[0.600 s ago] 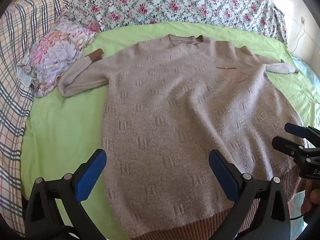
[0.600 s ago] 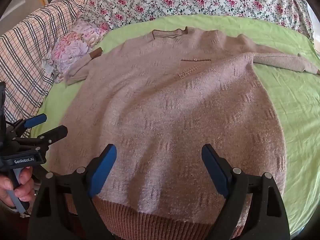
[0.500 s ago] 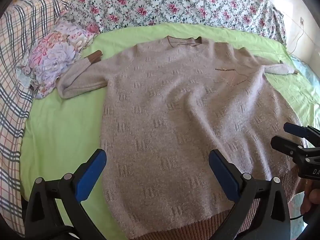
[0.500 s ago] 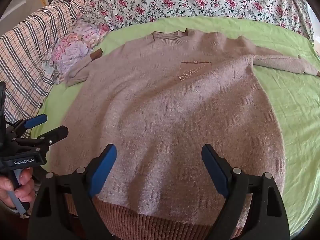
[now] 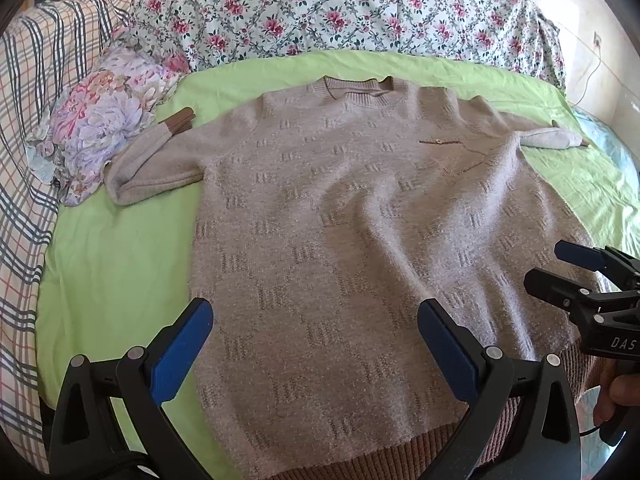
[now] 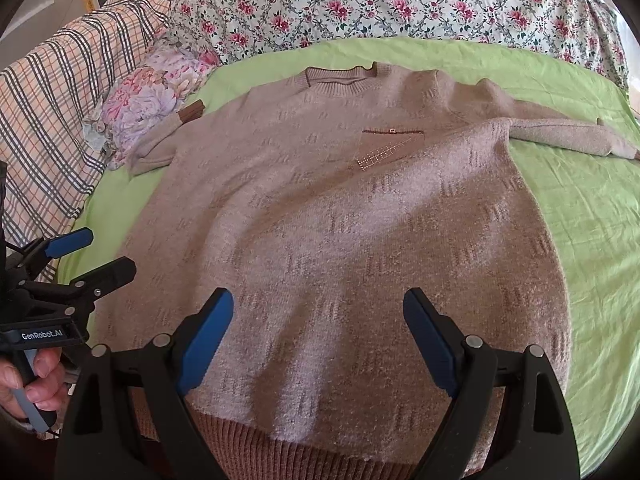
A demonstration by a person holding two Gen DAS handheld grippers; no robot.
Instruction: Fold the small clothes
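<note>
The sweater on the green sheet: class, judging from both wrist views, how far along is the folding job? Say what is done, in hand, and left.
Done: the sweater lies spread flat, front up, on the green sheet.
In hand: nothing; the left tool and right tool hover open over the hem, gripping no cloth.
Left: all folds. Both sleeves, left sleeve and right sleeve, lie out to the sides and the body is unfolded.

Lighting: bright daylight, strongest toward the upper right; wall (image 5: 600,12) there washed out. Shadows: soft, shallow folds across the sweater (image 5: 360,220); darker band along its near half in the right wrist view. Distortion: strong fisheye curvature, black vignette at corners. Focus: centre sharp, slight softness at the rims.
</note>
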